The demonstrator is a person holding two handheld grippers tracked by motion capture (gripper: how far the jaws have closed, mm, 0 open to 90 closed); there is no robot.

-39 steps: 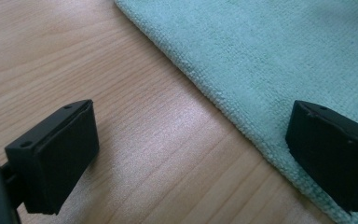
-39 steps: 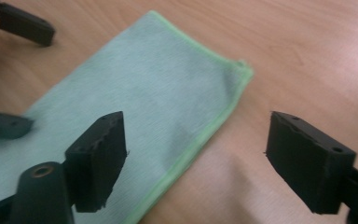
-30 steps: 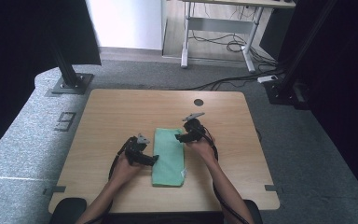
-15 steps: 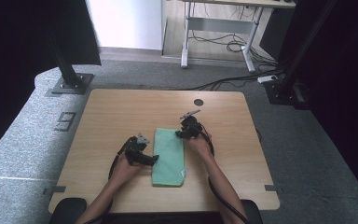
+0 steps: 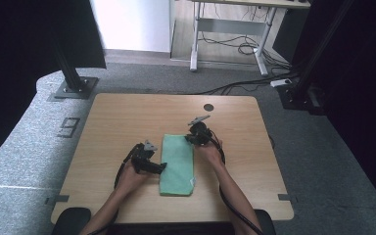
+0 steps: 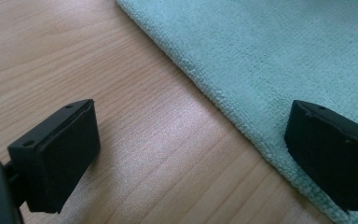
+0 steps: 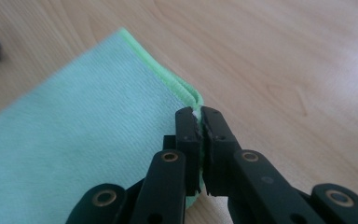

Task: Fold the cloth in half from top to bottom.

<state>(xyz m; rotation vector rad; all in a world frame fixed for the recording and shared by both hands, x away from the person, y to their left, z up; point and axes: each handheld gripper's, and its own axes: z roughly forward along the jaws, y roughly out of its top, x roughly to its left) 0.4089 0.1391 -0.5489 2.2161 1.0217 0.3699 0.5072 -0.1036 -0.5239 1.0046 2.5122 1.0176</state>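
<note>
While both hands rest on the table (image 5: pixel 127 117), this is how things lie:
Cloth: green cloth (image 5: pixel 177 164) lies flat near the table's front edge.
Right gripper (image 7: pixel 199 122): jaws have just closed, pinching the cloth's far corner.
Left gripper (image 6: pixel 191 154): jaws wide apart, straddling the cloth's left edge.
Around: small dark hole (image 5: pixel 208 107) behind the cloth.
</note>
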